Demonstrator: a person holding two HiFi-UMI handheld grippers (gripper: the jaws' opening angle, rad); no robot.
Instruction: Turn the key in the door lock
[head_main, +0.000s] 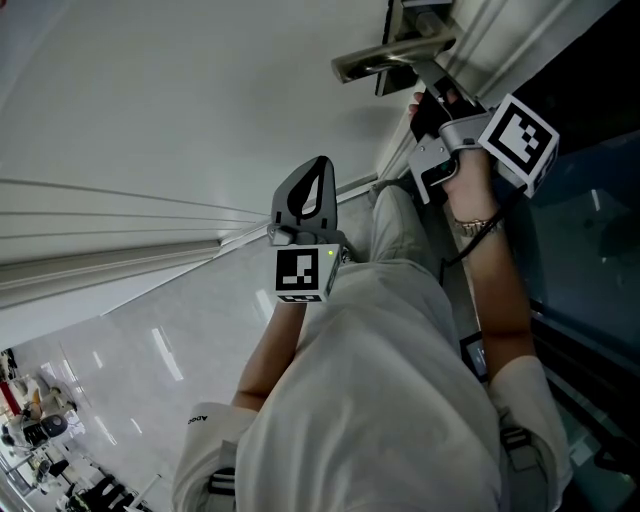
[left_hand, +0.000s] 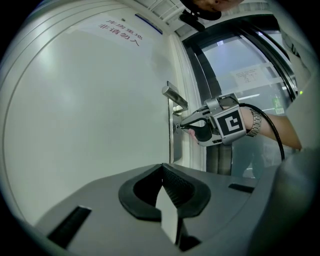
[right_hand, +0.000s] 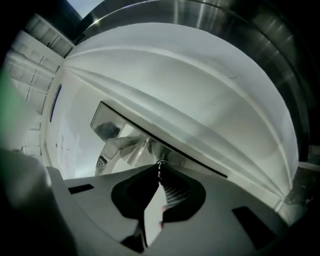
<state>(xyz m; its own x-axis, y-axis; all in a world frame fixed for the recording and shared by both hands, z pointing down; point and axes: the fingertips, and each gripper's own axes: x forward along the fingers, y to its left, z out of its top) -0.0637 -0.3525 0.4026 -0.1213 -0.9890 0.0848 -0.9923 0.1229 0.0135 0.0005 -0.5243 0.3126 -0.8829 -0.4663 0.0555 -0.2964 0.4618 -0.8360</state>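
The door handle (left_hand: 175, 96) juts from the edge of the white door (left_hand: 90, 100), and everything here sits close under it. Just below the handle, the right gripper (left_hand: 180, 125) points level at the door, its tips right up against the metal lock plate (left_hand: 171, 142) that runs down from the handle. In the right gripper view its jaws are pressed nearly together, pinching a thin sliver of metal at their very tips. That sliver is the key (right_hand: 159, 166), and it reaches on into the plate beneath the handle. Only this narrow edge of the key shows, and the keyhole itself is hidden behind the tips. The key lies straight along the line of the jaws, caught between the pads at their front end rather than deep in the throat. A watch (left_hand: 255, 122) sits on the wrist behind this gripper. The left gripper (head_main: 320, 165) hangs well apart from the handle, lower down and out in front of the door's face. It touches neither the door nor the plate. Its jaws are pressed together with nothing between them. From its own view the handle and the key stand up and to the right of those closed tips.
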